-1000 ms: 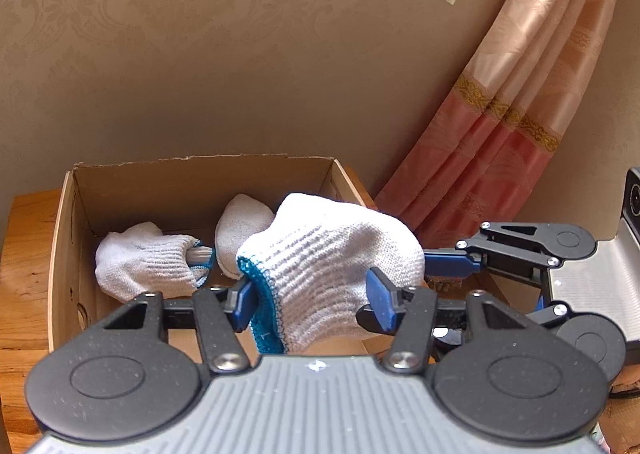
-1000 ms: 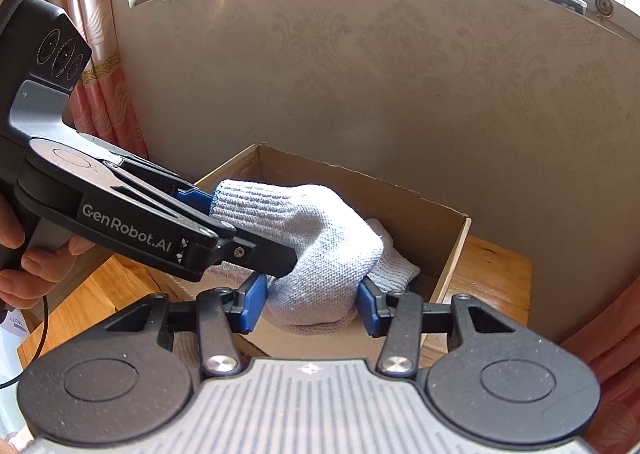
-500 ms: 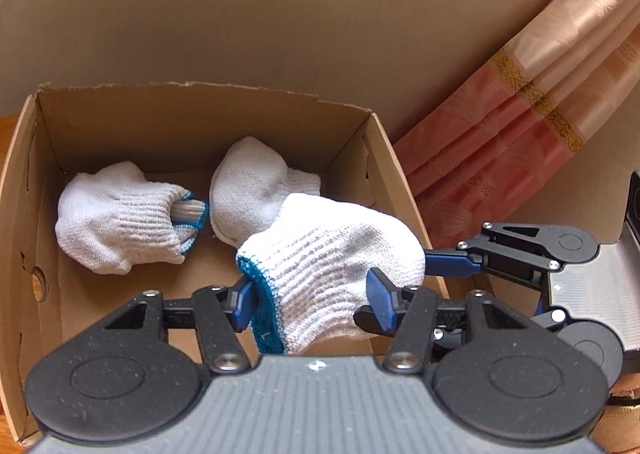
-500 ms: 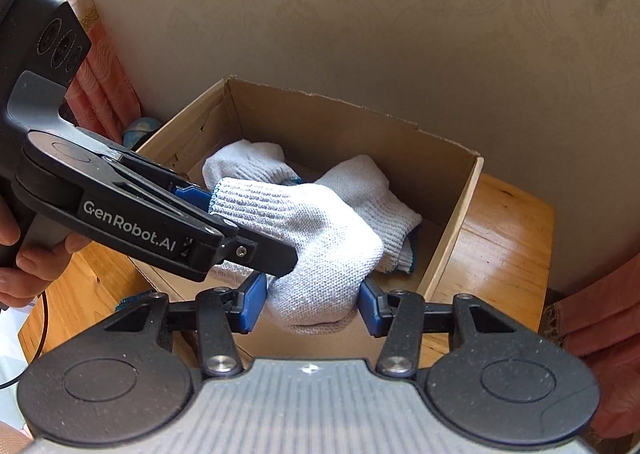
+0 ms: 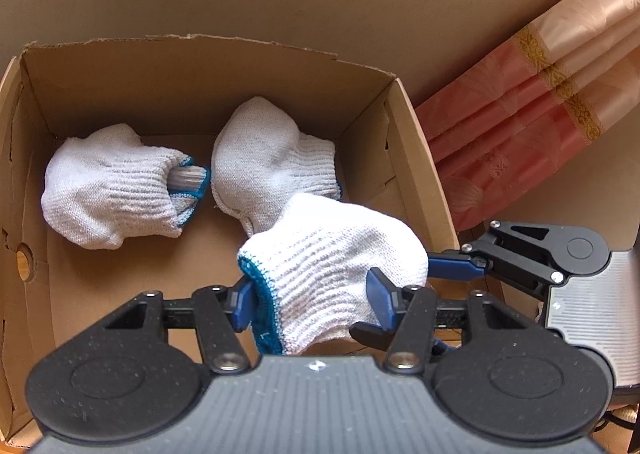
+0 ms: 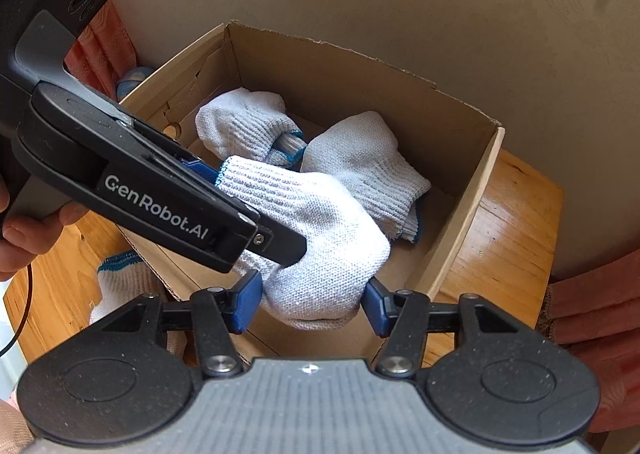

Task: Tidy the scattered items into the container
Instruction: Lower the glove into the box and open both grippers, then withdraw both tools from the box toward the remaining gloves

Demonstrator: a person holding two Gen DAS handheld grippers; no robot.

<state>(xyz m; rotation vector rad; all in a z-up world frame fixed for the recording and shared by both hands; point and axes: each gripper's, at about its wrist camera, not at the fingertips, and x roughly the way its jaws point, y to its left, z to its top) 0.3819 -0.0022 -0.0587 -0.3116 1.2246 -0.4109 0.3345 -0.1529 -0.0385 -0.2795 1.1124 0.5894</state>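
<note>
Patterned beige wall behind, wooden table [image 6: 516, 213] underneath, pink curtain [image 5: 532, 101] off to the side. You have both grippers clamped on one rolled white glove bundle [image 5: 332, 262]: left gripper [image 5: 312, 294] pinches it near the blue-edged cuff, right gripper [image 6: 310, 296] pinches the rounded end. It hangs over the near part of the cardboard box [image 5: 200, 65], inside the rim line as far as both views show.

Two more glove bundles lie on the box floor, one on the left [image 5: 108, 185] and one toward the back middle [image 5: 268, 157], touching or nearly so.

For the drop: lower the bundle toward the bare cardboard in front of those two (plenty of floor there) so it doesn't perch on them and roll. Let both pairs of fingers go together; if one lets go late, the knit can snag on a blue pad and get dragged back out. Keep clear of the right wall, which sits close to the right gripper.

Another white glove with blue trim [image 6: 120, 274] seems to lie on the table outside the box, partly hidden by the left gripper, so likely more remains to collect.
</note>
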